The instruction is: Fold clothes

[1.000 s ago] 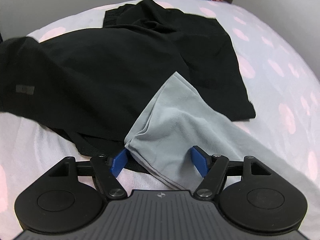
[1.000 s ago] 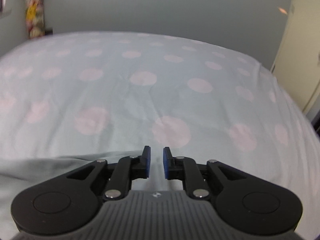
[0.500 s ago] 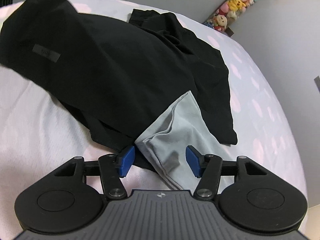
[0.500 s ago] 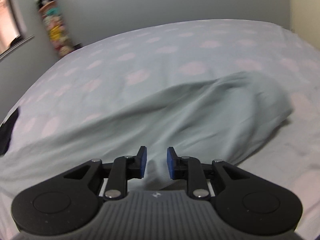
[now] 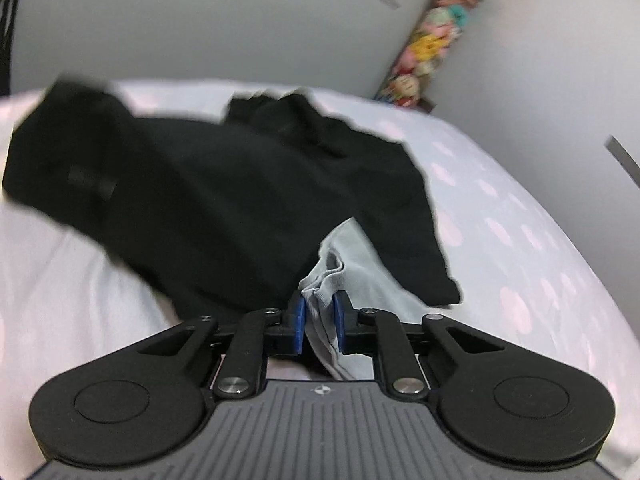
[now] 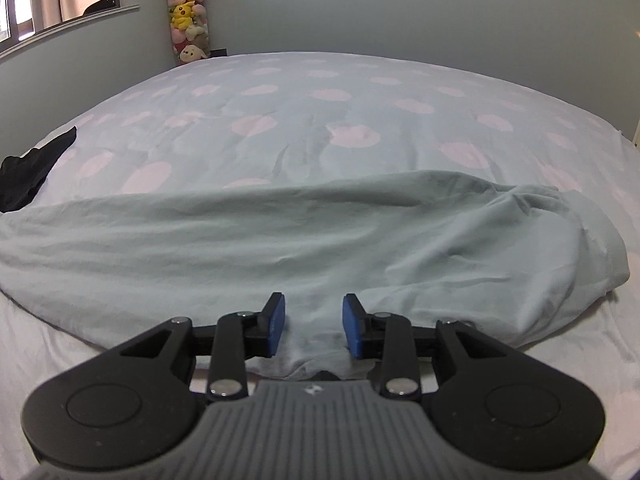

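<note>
Garment, pale grey (image 6: 240,240): lay spread across spotted bed (image 6: 360,92), one end under black clothes (image 5: 208,200). Soft, light, limp; best held at hems. Left gripper (image 5: 319,322) jaws closing on bunched hem; right gripper (image 6: 313,326) jaws opening, straddling near edge.

The whole left wrist view is blurring, so the label on the black garment (image 5: 224,200) is showing only as a dark smear. That garment is covering part of the grey garment (image 5: 360,264). In the right wrist view, the grey garment's left end is running off the frame.
</note>
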`<move>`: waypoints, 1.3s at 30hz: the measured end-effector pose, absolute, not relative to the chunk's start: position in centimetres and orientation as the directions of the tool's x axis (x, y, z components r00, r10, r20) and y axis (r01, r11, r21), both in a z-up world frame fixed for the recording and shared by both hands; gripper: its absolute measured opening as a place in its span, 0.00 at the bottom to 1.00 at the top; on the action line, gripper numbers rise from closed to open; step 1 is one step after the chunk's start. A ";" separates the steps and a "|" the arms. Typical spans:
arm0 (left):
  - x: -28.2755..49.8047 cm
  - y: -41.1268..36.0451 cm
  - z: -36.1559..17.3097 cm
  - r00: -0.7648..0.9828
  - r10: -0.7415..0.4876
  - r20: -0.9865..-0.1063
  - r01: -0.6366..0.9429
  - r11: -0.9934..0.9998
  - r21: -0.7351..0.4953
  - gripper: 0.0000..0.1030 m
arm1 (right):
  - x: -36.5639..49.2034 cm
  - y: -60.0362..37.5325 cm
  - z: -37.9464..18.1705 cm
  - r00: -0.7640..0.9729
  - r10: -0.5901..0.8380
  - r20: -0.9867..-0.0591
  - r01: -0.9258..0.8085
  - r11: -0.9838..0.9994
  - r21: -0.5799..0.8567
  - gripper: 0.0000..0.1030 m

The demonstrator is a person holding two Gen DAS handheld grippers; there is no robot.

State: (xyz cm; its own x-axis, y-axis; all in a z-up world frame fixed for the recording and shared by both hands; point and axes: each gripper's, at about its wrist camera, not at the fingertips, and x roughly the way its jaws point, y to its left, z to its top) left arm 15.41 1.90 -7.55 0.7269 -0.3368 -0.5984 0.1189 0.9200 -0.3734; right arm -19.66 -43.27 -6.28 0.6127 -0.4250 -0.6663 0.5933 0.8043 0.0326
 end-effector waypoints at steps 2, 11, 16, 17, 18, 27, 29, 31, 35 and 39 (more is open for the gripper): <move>14.4 0.8 -6.6 0.750 -0.360 -0.556 0.170 0.916 -0.363 0.11 | -19.6 -43.0 -6.2 0.610 -0.427 -0.667 0.591 0.807 0.024 0.34; 7.9 -7.1 -3.5 0.702 -0.516 -0.490 0.430 0.856 -0.286 0.10 | -17.8 -39.9 -5.6 0.618 -0.366 -0.696 0.496 0.868 -0.016 0.37; 3.1 -12.5 -4.2 0.587 -0.615 -0.527 0.617 0.761 -0.201 0.10 | -16.1 -36.7 -5.2 0.623 -0.323 -0.713 0.460 0.888 -0.001 0.41; 2.3 -13.6 -4.5 0.559 -0.628 -0.541 0.652 0.736 -0.181 0.10 | -15.8 -36.3 -5.1 0.629 -0.304 -0.715 0.460 0.888 0.027 0.41; 1.7 -14.3 -5.0 0.532 -0.639 -0.556 0.678 0.715 -0.173 0.10 | -15.4 -35.9 -5.0 0.636 -0.285 -0.717 0.459 0.887 0.055 0.41; 0.5 -17.0 -8.8 0.366 -0.609 -0.703 0.745 0.645 -0.170 0.11 | -13.1 -35.2 -6.7 0.555 -0.234 -0.798 0.504 0.858 0.099 0.41; 0.7 -16.6 -8.9 0.342 -0.616 -0.709 0.746 0.637 -0.193 0.12 | -13.1 -35.4 -7.1 0.542 -0.231 -0.808 0.512 0.853 0.100 0.41; 0.8 -16.3 -8.9 0.319 -0.624 -0.713 0.747 0.629 -0.216 0.16 | -13.1 -35.5 -6.9 0.547 -0.231 -0.805 0.515 0.851 0.105 0.41; 0.9 -15.8 -7.8 0.262 -0.654 -0.709 0.759 0.594 -0.267 0.30 | -13.3 -35.5 -6.0 0.572 -0.241 -0.784 0.520 0.846 0.119 0.41; 0.7 -15.2 -6.6 0.293 -0.665 -0.687 0.756 0.601 -0.259 0.41 | -13.1 -35.3 -4.9 0.609 -0.248 -0.754 0.518 0.844 0.141 0.41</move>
State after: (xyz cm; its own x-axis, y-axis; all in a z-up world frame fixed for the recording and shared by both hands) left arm 0.71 -15.21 -6.57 0.2930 -0.6650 -0.6869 0.7562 0.6008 -0.2592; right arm -13.10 -35.33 -4.91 0.6086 -0.2482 -0.7536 0.5183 0.8436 0.1407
